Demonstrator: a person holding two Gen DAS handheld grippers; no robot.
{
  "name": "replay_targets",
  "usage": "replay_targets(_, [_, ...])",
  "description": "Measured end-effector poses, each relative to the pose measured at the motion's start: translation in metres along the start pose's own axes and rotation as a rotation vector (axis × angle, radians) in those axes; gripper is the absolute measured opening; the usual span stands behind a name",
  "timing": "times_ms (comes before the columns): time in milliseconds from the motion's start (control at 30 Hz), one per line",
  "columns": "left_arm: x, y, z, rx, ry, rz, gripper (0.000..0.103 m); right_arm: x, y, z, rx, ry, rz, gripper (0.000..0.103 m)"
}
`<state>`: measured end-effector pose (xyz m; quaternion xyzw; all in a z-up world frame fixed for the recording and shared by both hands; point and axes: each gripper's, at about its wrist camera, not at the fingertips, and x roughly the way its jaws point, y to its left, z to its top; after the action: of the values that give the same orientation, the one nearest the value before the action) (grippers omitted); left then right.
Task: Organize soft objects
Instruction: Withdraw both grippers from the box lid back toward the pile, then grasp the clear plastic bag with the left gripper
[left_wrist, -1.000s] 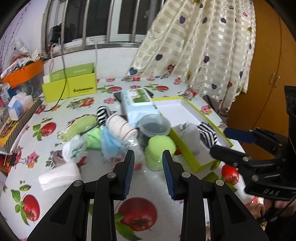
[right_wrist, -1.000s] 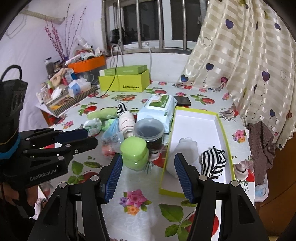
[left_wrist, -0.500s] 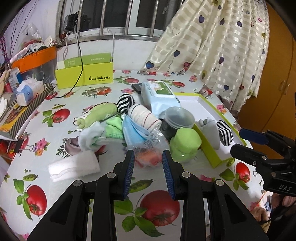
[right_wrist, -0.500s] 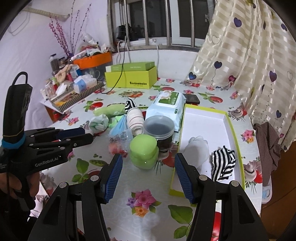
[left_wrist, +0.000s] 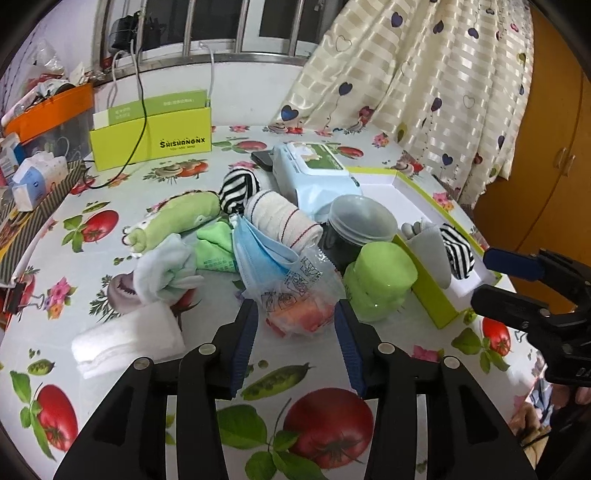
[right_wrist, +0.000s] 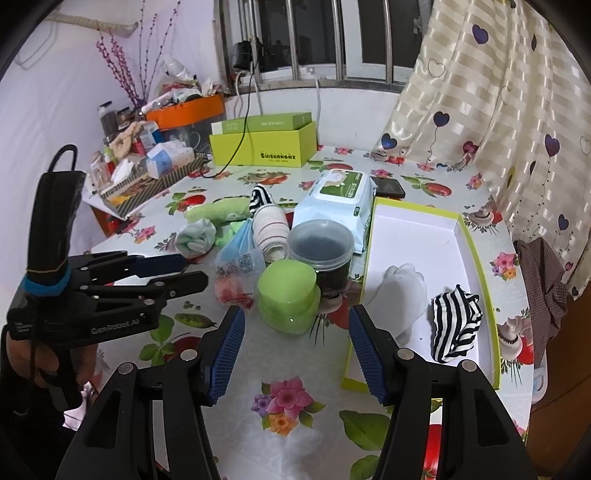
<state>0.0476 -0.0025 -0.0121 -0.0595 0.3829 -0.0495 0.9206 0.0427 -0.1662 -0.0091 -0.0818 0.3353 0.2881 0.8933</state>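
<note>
My left gripper (left_wrist: 295, 308) hangs low over the table, its jaws opening, with a clear plastic bag of blue masks (left_wrist: 280, 266) lying between the fingertips; the pads do not press on it. Around the bag lie a green plush (left_wrist: 177, 218), a striped sock (left_wrist: 236, 188), a rolled white towel (left_wrist: 284, 221), a green cloth (left_wrist: 214, 247), a pale sock bundle (left_wrist: 166, 269) and a folded white cloth (left_wrist: 125, 343). My right gripper (right_wrist: 295, 314) stands open and empty before a green jar (right_wrist: 288, 295). The lime-rimmed tray (right_wrist: 476, 254) holds a grey sock (right_wrist: 399, 291) and a striped sock (right_wrist: 454, 325).
A dark-lidded clear tub (right_wrist: 319, 247) and a wet-wipes pack (right_wrist: 336, 199) stand behind the jar, a phone (right_wrist: 388, 186) further back. A lime box (right_wrist: 262, 147) with a cable, an orange bin (right_wrist: 184, 114) and clutter line the back left. A curtain (right_wrist: 498, 110) hangs at right.
The left gripper has come forward and down towards the bag of masks, and its jaws have widened. The right gripper has stayed almost still and open.
</note>
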Motion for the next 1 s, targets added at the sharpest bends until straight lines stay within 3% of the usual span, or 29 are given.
replay_targets(500, [0.038,-0.005,-0.007,0.073,0.076,-0.067,0.044,0.015,-0.005,0.001,0.017,0.035,-0.005,0.058])
replay_targets(700, [0.035,-0.002,-0.002,0.099,0.03,-0.023,0.044,0.019,-0.005,0.001,0.016,0.043,-0.002,0.058])
replay_targets(833, [0.036,-0.007,0.002,0.156,0.0,-0.043,0.045,0.02,-0.004,0.002,0.016,0.045,-0.002,0.058])
replay_targets(1000, [0.049,-0.017,0.0,0.234,0.027,-0.028,0.045,0.02,-0.005,0.002,0.016,0.044,-0.003,0.058])
